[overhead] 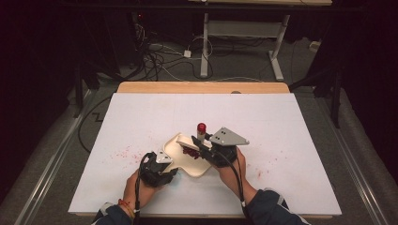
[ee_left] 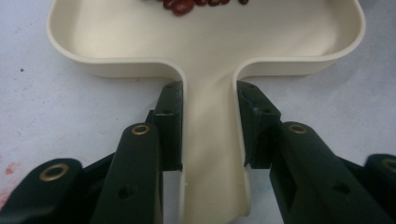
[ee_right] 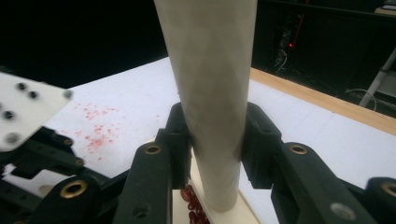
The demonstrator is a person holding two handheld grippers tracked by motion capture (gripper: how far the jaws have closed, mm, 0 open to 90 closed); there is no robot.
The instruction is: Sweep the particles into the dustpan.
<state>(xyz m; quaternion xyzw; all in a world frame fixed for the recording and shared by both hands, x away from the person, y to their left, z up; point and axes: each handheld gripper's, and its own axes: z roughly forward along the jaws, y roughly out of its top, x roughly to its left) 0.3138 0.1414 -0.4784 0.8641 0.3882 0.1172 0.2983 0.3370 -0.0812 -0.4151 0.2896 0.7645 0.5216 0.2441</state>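
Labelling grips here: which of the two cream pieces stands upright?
The red-capped cream cylinder, clamped in the right gripper, stands on end; the flat cream tray lies on the table, its handle in the left gripper.

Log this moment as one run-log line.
left tongs: shut on scoop tray handle | right tongs: shut on cream cylinder | red beans: in tray | table: red specks

The high view looks forward and down from above the person's side, taking in the whole white table (overhead: 206, 136) with the floor at twelve o'clock. The left gripper view sits close and low over the cream tray (ee_left: 205, 51). The right gripper view (tilted nearly level) faces the far edge. All share the tray.
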